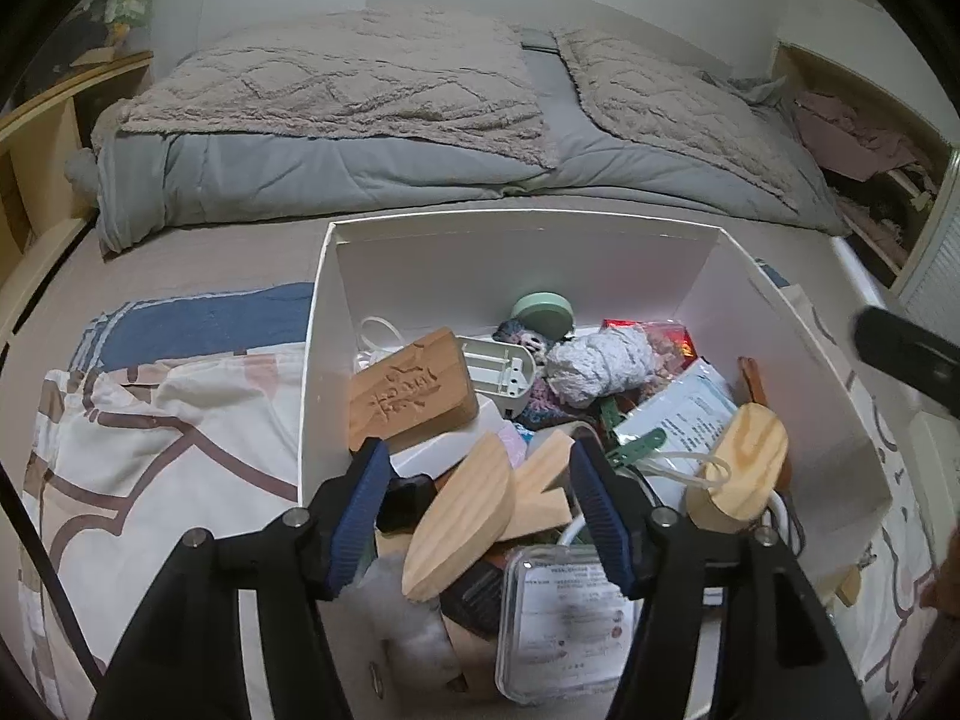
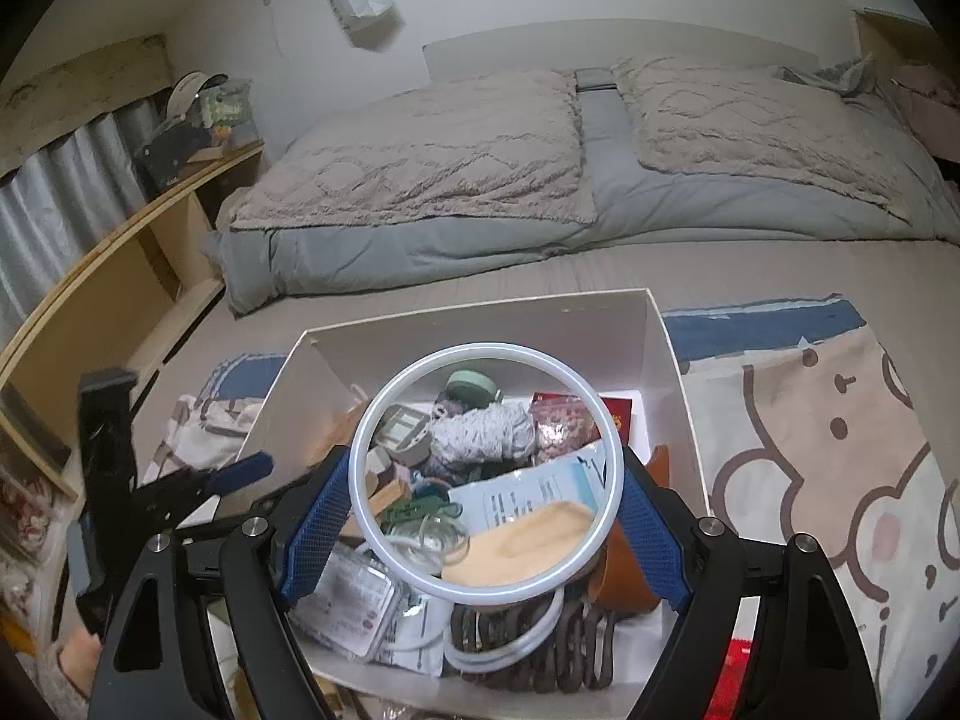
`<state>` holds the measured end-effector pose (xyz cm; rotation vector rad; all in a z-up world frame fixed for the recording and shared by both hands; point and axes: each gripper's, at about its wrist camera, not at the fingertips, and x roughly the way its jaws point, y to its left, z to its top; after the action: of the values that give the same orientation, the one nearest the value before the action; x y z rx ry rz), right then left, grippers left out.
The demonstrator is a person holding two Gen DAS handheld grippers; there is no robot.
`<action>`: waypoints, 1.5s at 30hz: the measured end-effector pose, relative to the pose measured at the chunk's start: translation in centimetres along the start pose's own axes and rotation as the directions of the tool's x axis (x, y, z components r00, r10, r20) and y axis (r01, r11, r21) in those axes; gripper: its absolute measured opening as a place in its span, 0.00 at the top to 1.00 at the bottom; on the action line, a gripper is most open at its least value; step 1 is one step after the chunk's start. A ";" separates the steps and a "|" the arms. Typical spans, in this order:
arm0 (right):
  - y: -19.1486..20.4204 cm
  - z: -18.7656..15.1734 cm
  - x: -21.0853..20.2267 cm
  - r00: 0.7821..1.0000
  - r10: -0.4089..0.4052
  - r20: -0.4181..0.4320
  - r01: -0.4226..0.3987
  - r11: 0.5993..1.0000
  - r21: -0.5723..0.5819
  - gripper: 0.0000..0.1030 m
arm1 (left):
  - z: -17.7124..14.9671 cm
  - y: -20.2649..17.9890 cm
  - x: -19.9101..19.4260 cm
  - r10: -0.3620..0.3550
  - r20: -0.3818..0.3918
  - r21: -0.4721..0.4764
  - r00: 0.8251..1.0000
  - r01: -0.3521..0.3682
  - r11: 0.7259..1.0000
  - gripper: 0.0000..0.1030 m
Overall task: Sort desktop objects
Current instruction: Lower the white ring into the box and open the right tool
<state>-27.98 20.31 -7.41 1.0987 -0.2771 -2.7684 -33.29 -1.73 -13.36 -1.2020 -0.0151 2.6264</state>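
Observation:
A white box (image 1: 522, 222) stands on the bed, full of small items: a brown carved block (image 1: 414, 390), a white yarn ball (image 1: 594, 372), a green round tin (image 1: 543, 312) and a clear plastic case (image 1: 564, 618). My left gripper (image 1: 480, 456) hangs open over the box's near side. A leaf-shaped wooden piece (image 1: 462, 510) and a notched wooden piece (image 1: 540, 492) lie loose between its fingers, clear of the pads. My right gripper (image 2: 486, 459) is shut on a white ring (image 2: 372, 414) and holds it above the box (image 2: 480, 306). The contents show through the ring.
The box sits on a patterned cloth (image 1: 150, 438) (image 2: 828, 456) spread on the mattress. Behind it lie a grey quilt (image 1: 336, 174) and beige pillows (image 2: 420, 162). A wooden shelf (image 2: 120, 264) runs along the left. The left gripper's blue finger (image 2: 246, 468) shows beside the box.

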 end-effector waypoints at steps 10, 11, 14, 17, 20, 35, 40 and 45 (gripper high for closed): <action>0.1 0.0 3.3 0.999 -0.005 -0.032 0.006 1.000 0.013 0.19 | -0.6 0.2 -1.5 -0.021 0.045 0.007 0.999 0.021 1.000 0.33; 0.2 0.0 3.8 0.999 -0.008 -0.039 0.008 1.000 0.013 0.19 | -0.6 0.2 -1.6 -0.018 0.051 0.010 0.999 0.017 1.000 0.33; 0.6 -0.1 5.4 0.996 -0.036 -0.078 0.035 0.999 -0.010 0.19 | -0.4 0.4 -1.8 -0.015 0.065 0.001 0.998 0.015 1.000 0.32; 0.6 0.4 6.4 0.994 -0.044 -0.104 0.043 0.999 -0.008 0.19 | -0.3 0.6 -1.9 -0.004 0.076 -0.006 0.997 0.004 1.000 0.21; 0.4 1.4 7.1 0.993 -0.038 -0.112 0.040 0.999 0.014 0.19 | -0.4 0.6 -1.8 0.010 0.085 0.005 0.996 -0.010 1.000 0.17; 0.9 3.7 11.2 0.977 -0.088 -0.196 0.089 0.996 -0.004 0.19 | 0.0 1.4 -1.9 0.023 0.110 0.029 0.994 -0.026 0.999 0.10; 0.6 3.7 12.4 0.976 -0.074 -0.206 0.081 0.996 0.024 0.18 | -0.2 1.6 -1.6 0.024 0.108 0.026 0.994 -0.027 0.999 0.10; 0.4 3.5 13.3 0.976 -0.003 -0.217 0.020 0.997 0.080 0.00 | -0.3 1.4 -1.2 0.022 0.098 0.029 0.995 -0.025 0.999 0.10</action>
<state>-39.94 17.59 -13.63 1.4133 -0.3597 -2.6364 -32.62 -3.38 -12.81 -1.0697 0.0211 2.6936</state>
